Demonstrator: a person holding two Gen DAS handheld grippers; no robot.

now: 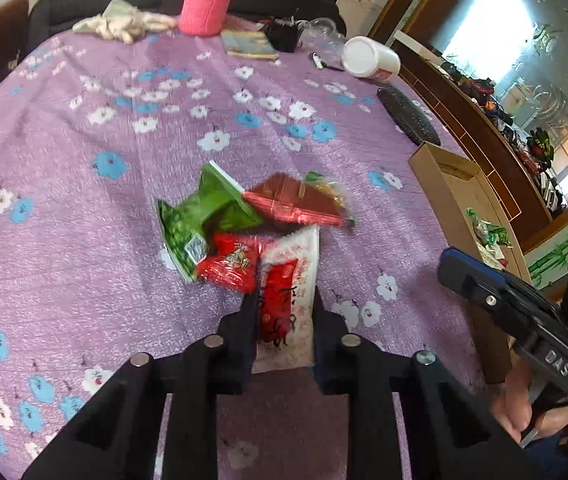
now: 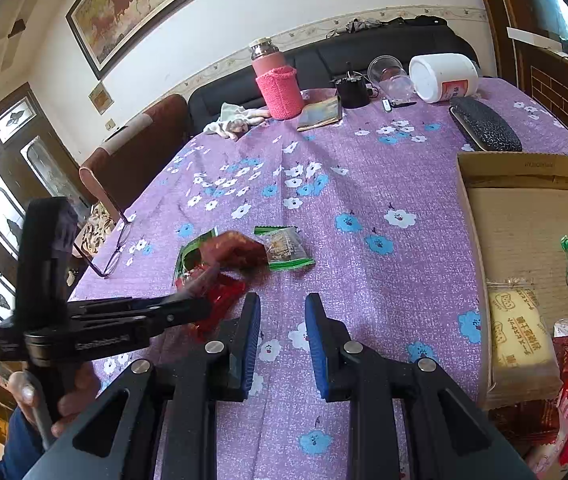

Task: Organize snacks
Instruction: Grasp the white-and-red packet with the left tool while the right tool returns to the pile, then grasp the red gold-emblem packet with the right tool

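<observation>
A pile of snack packets lies mid-table on the purple floral cloth: a green packet [image 1: 200, 216], a dark red packet [image 1: 295, 200], a small red packet [image 1: 232, 266] and a white-and-red packet [image 1: 287, 292]. My left gripper [image 1: 285, 296] has its jaws on either side of the white-and-red packet, closed onto it. In the right wrist view the left gripper [image 2: 188, 304] reaches into the pile, beside a clear packet with green ends [image 2: 285, 250]. My right gripper [image 2: 282, 308] is open and empty above bare cloth. The cardboard box [image 2: 523, 208] at right holds several snacks.
At the far edge stand a pink-sleeved bottle [image 2: 276, 88], a white jar on its side [image 2: 443, 76], a black cup [image 2: 351, 90], a booklet [image 2: 319, 114] and a dark glasses case [image 2: 483, 124]. Eyeglasses [image 2: 114, 248] lie at the left edge. The box also shows in the left wrist view [image 1: 455, 188].
</observation>
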